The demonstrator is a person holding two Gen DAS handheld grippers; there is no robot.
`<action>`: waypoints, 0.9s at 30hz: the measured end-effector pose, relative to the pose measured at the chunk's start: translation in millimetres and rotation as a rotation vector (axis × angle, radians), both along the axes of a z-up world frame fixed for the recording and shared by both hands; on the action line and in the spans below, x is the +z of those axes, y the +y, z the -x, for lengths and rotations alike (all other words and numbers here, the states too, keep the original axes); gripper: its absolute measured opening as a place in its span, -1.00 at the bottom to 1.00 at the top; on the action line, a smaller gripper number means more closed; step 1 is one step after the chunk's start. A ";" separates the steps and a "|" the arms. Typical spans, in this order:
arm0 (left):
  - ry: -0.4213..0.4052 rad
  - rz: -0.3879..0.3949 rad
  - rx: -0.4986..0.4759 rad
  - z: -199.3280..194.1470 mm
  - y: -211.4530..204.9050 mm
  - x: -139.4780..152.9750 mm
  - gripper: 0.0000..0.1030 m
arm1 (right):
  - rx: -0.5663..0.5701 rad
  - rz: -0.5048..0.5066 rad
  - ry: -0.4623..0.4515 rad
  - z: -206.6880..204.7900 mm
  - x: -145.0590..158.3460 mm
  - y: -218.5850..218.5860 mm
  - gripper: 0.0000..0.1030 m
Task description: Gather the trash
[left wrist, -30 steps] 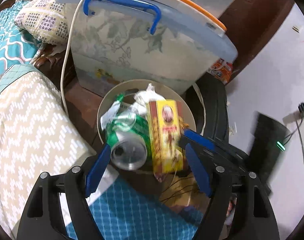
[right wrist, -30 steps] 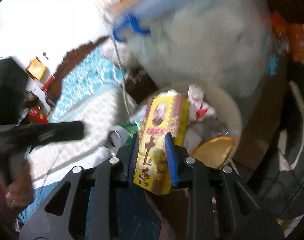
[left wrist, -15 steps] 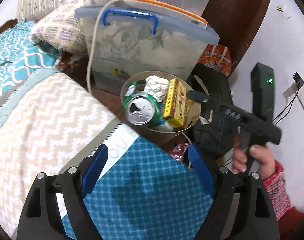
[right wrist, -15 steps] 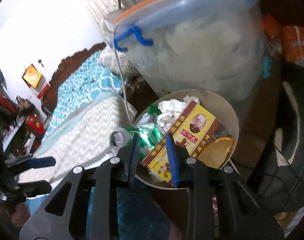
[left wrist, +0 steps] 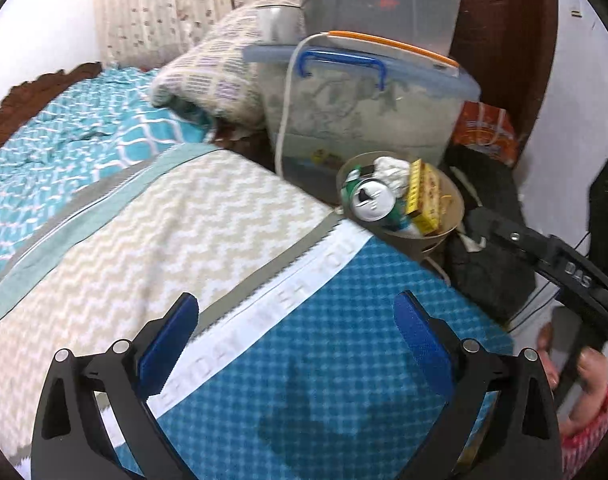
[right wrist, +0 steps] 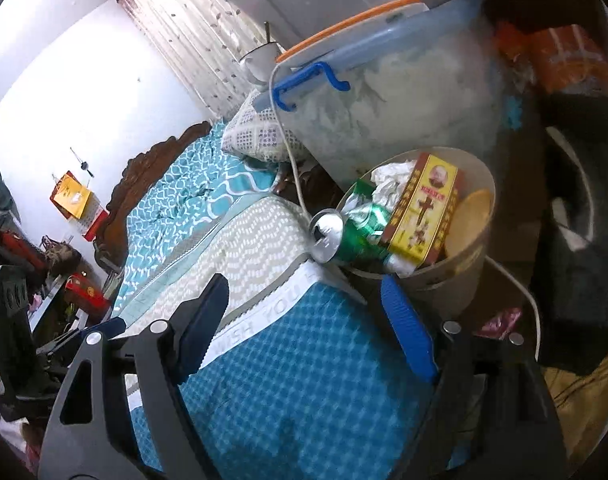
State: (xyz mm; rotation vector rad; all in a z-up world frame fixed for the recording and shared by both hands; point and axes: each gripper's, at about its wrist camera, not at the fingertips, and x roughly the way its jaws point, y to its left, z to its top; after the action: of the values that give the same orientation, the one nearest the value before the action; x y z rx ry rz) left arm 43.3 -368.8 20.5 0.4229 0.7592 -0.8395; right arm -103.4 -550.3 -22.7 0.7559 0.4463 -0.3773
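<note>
Trash bin: a round beige bin (right wrist: 468, 276) stands on the floor at the corner of the bed (left wrist: 152, 236), in front of a clear storage box (left wrist: 368, 120) with a blue handle; it is filled to the rim.
Yellow box: a yellow and red carton (right wrist: 422, 210) with a portrait on its face lies tilted on top of the pile, leaning toward the far rim; in the left wrist view it (left wrist: 424, 196) shows edge-on.
Can: a green drinks can (right wrist: 344, 232) lies on its side, its silver top end jutting over the bin's near rim toward the bed; in the left wrist view that end (left wrist: 372, 202) faces the camera.
Other trash: crumpled white paper (right wrist: 392, 178) sits behind the can, and a round tan disc (right wrist: 466, 220) leans inside the right wall.
Left tool (left wrist: 296, 344): jaws wide apart, just opened further, nothing between them; it hangs above the blue checked blanket (left wrist: 316, 380), well back from the bin.
Right tool (right wrist: 304, 332): jaws just opened, nothing held; it points down across the bed corner, its right finger (right wrist: 408, 328) near the bin's near wall.
Hand: in the left wrist view a hand (left wrist: 580, 376) in a red patterned sleeve holds the right tool's black grip at the right edge.
</note>
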 end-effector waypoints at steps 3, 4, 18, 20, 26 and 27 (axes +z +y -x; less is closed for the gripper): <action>-0.039 -0.003 0.024 8.0 17.5 0.1 0.83 | -0.031 -0.001 -0.007 4.8 4.6 21.5 0.67; -0.051 -0.004 0.031 10.3 22.6 0.7 0.83 | -0.031 0.001 -0.006 5.4 6.4 27.9 0.68; -0.145 0.024 0.135 31.3 89.7 17.0 0.83 | -0.052 0.029 -0.031 14.0 29.2 98.7 0.93; -0.140 0.037 0.141 32.6 96.5 19.3 0.83 | -0.075 0.035 -0.032 16.3 31.4 104.5 0.93; -0.147 0.056 0.170 37.1 115.9 24.5 0.83 | -0.116 0.028 -0.026 19.7 33.5 120.5 0.93; -0.151 0.058 0.176 37.2 118.5 25.0 0.83 | -0.121 0.027 -0.024 20.0 33.3 122.7 0.93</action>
State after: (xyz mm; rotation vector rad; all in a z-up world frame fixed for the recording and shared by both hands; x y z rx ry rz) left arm 6.1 -250.3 45.5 0.3580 0.6216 -0.6553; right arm -123.4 -427.6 10.6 0.7625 0.3732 -0.4862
